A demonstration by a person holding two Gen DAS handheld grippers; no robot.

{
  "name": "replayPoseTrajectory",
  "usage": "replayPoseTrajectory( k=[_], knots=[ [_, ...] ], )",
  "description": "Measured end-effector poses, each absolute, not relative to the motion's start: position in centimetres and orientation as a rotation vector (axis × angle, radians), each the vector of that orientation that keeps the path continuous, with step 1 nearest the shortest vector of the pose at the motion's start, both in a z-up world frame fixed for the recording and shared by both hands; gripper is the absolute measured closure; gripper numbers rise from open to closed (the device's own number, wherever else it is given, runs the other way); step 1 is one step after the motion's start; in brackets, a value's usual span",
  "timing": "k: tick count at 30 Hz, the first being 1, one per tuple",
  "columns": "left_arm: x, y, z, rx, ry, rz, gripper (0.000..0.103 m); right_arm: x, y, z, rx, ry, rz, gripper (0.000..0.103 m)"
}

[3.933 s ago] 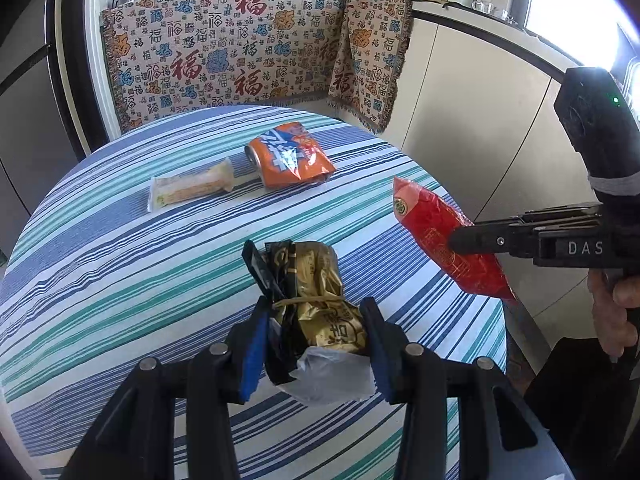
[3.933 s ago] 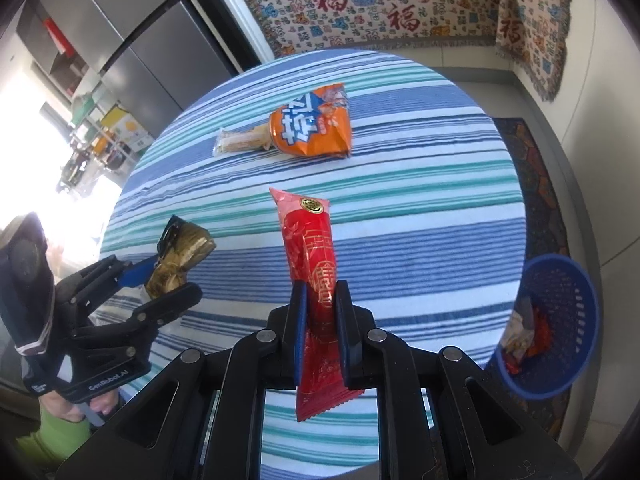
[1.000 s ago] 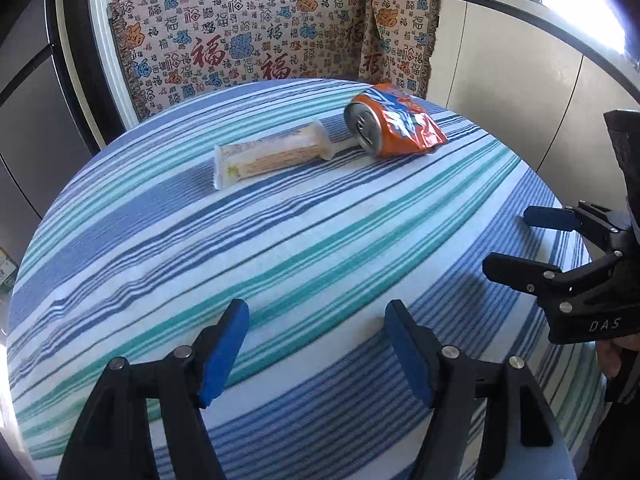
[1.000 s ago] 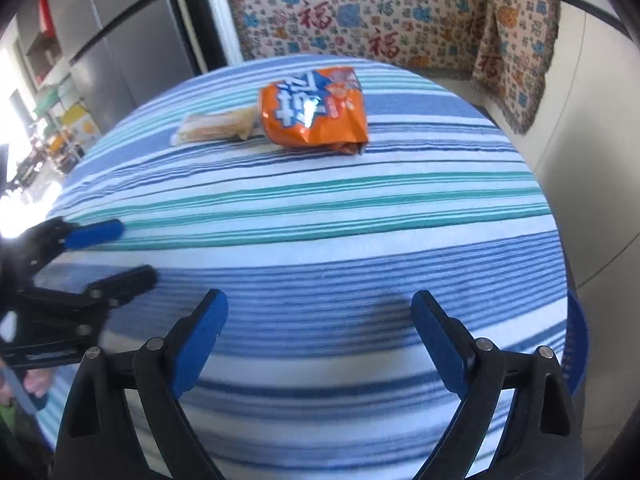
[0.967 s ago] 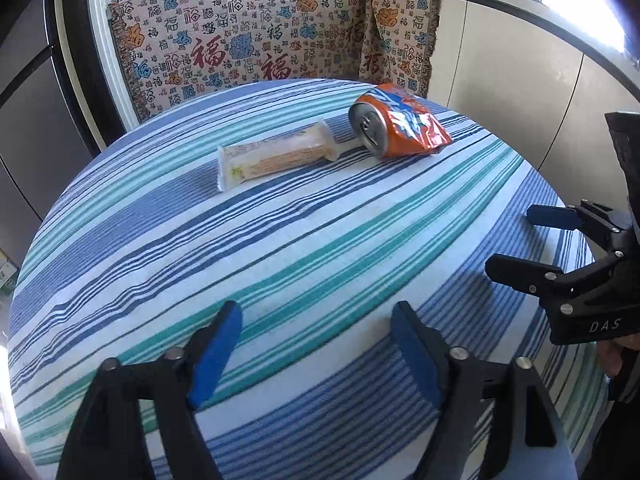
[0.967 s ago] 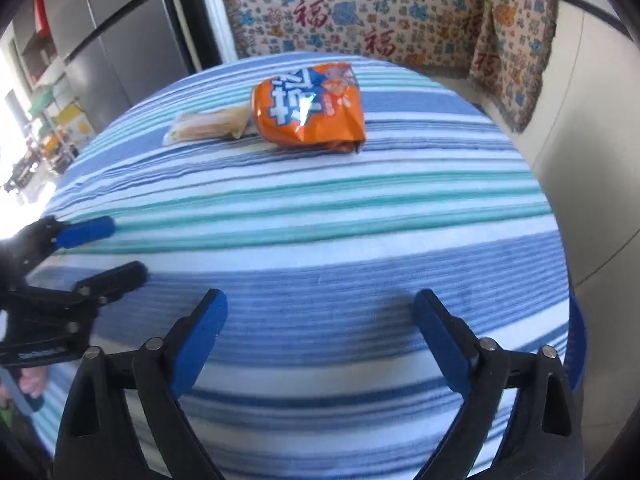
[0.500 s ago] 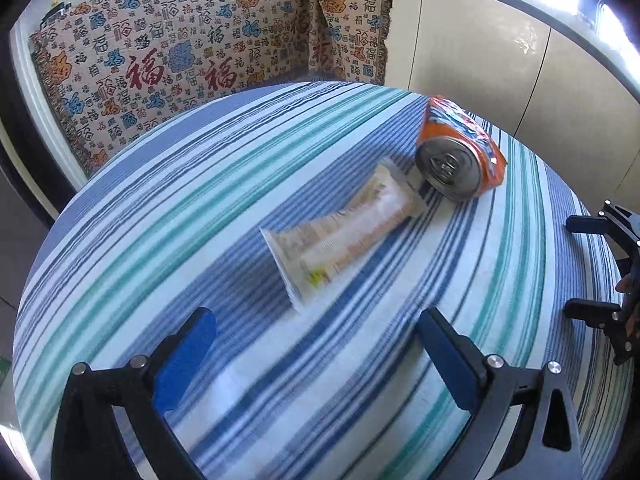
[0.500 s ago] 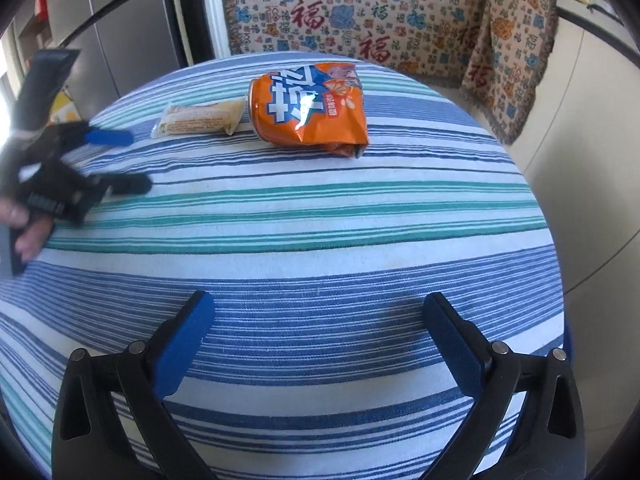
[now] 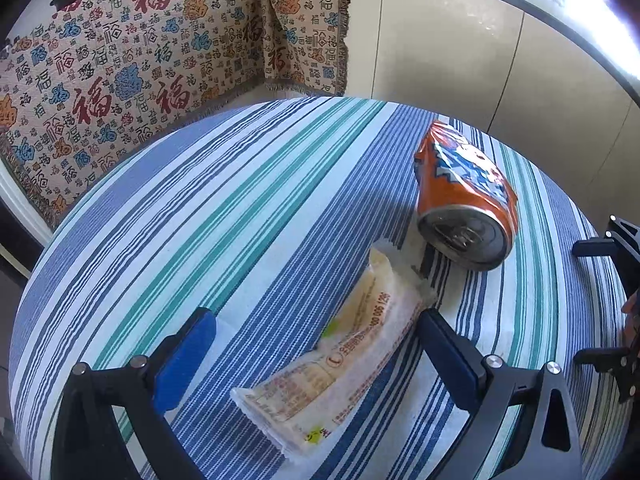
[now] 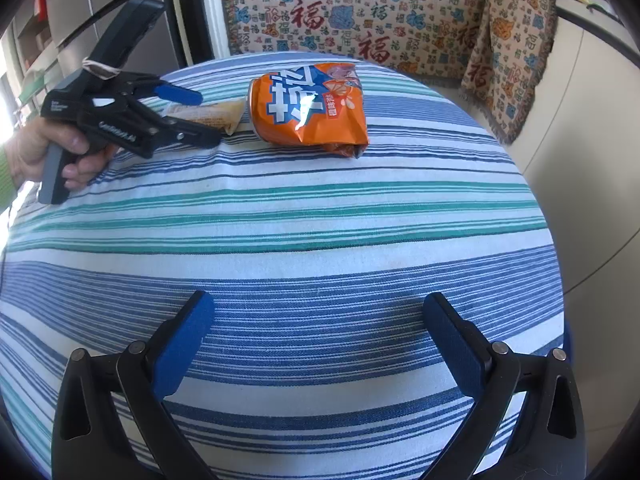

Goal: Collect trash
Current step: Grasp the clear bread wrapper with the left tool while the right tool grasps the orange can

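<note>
A pale snack wrapper (image 9: 340, 364) lies on the striped round table (image 9: 200, 216). My left gripper (image 9: 316, 340) is open, its blue pads on either side of the wrapper, not touching it. A crushed orange can (image 9: 466, 196) lies just beyond the wrapper. In the right wrist view the wrapper (image 10: 208, 114) and the can (image 10: 310, 106) lie at the far side, with my left gripper (image 10: 204, 118) open around the wrapper. My right gripper (image 10: 318, 334) is open and empty above the table's near part. Its fingers (image 9: 596, 246) show at the left wrist view's right edge.
A patterned cloth (image 9: 132, 60) hangs over furniture behind the table. Cream cabinet doors (image 9: 460, 68) stand to the right. A grey fridge (image 10: 100, 12) stands at the far left. A sliver of the blue bin (image 10: 568, 340) shows beyond the table's right edge.
Both grippers dropped the gold and red wrappers they held seconds ago and opened. In the last second my left gripper moved forward across the table until its pads straddle the pale wrapper.
</note>
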State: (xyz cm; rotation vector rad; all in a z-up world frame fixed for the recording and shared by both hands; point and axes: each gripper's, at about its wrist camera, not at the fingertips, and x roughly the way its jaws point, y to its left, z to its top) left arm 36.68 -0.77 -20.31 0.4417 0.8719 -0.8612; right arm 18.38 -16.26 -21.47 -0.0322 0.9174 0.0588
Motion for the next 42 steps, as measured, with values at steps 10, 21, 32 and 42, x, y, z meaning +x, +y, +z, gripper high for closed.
replayPoseTrajectory(
  k=[10, 21, 32, 42],
  knots=[
    [31.1, 3.8, -19.2, 0.235, 0.886, -0.566, 0.076, 18.3, -16.4, -21.5, -0.032, 0.917, 0.060, 0.000],
    [22.7, 9.2, -19.1, 0.056, 0.915, -0.316, 0.048, 18.3, -16.4, -21.5, -0.031, 0.917, 0.060, 0.000],
    [22.2, 8.2, -20.1, 0.138, 0.906, -0.255, 0.009, 18.3, -16.5, -21.4, -0.031, 0.917, 0.059, 0.000],
    [22.2, 8.0, -20.2, 0.137, 0.910, -0.256, 0.007, 18.3, -16.5, -21.4, -0.027, 0.917, 0.061, 0.000]
  ],
)
